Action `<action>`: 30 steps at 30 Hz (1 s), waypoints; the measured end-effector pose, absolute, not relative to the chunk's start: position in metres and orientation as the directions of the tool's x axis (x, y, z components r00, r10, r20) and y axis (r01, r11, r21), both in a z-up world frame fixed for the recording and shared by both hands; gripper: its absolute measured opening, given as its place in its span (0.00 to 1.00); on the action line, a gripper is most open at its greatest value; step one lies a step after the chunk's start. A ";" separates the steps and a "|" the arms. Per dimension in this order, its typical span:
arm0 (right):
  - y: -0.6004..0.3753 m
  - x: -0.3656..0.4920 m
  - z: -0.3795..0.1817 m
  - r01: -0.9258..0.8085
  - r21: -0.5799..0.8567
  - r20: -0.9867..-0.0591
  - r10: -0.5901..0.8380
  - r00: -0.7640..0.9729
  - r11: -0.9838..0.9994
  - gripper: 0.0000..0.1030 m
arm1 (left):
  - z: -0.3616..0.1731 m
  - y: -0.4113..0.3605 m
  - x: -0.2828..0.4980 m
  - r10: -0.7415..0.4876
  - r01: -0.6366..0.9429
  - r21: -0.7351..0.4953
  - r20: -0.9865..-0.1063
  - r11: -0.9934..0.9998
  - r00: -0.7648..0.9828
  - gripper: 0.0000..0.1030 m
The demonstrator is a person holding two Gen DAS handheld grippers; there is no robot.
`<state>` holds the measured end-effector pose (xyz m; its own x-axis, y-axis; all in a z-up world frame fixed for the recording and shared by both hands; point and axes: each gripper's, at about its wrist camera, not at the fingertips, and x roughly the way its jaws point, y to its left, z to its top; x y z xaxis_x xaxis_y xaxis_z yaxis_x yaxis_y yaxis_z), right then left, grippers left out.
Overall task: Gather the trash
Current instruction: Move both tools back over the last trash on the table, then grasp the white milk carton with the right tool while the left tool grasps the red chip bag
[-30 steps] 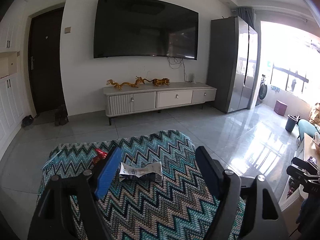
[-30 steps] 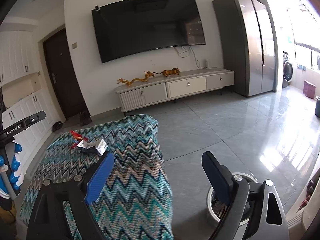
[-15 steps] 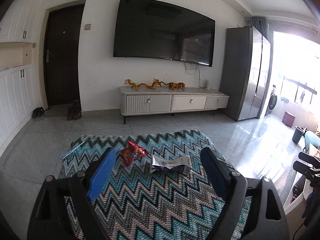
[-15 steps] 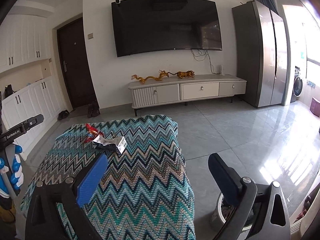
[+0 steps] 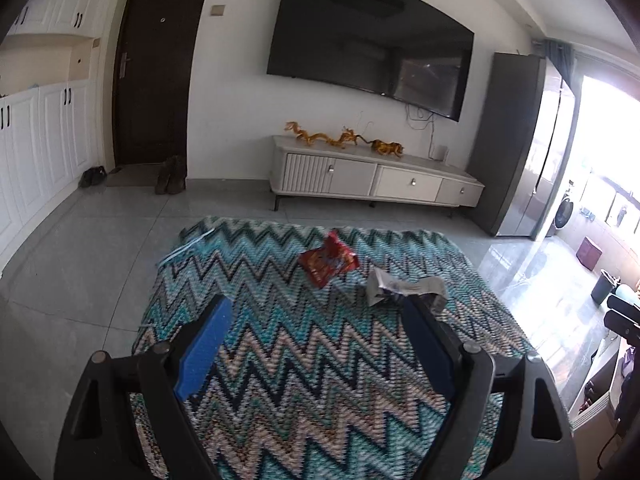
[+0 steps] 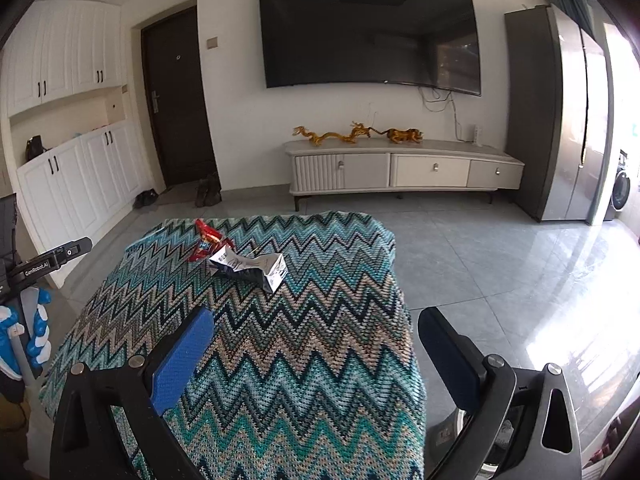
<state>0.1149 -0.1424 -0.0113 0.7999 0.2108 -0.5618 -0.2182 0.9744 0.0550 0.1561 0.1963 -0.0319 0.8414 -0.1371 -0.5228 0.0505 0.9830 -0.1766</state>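
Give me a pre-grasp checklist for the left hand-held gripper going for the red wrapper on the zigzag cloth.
1. Left hand-held gripper open, nothing between its fingers: ok.
2. Red wrapper in view and unobstructed: ok.
3. Red wrapper centred between the fingers: not ok, it lies ahead of them.
4. Clearance from the grey-white wrapper: not ok, the right fingertip overlaps it in the view.
5. Right hand-held gripper open, empty and clear of both wrappers: ok.
6. Trash bin location: cannot tell.

The right jaw hides part of the grey wrapper (image 5: 404, 286).
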 end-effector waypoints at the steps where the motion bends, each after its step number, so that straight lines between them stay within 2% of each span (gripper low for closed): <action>1: -0.140 0.118 -0.014 -0.228 0.052 -0.568 0.216 0.794 0.972 1.00 | -0.036 0.201 0.160 -0.142 0.049 -0.185 -0.532 0.981 0.835 0.83; 12: -0.098 0.188 -0.049 -0.375 0.020 -0.640 0.300 0.707 0.927 1.00 | -0.065 0.205 0.225 -0.235 0.111 -0.238 -0.590 0.965 0.773 0.84; 21: -0.055 0.271 -0.071 -0.536 -0.025 -0.676 0.381 0.631 0.844 1.00 | -0.080 0.176 0.333 -0.325 0.079 -0.386 -0.629 0.919 0.707 0.84; 25: -0.033 0.303 -0.088 -0.631 -0.057 -0.712 0.412 0.569 0.774 1.00 | -0.094 0.161 0.377 -0.317 0.025 -0.410 -0.664 0.912 0.677 0.84; 30: -0.014 0.333 -0.114 -0.708 -0.053 -0.755 0.435 0.490 0.705 1.00 | -0.112 0.147 0.410 -0.284 -0.016 -0.382 -0.713 0.924 0.641 0.84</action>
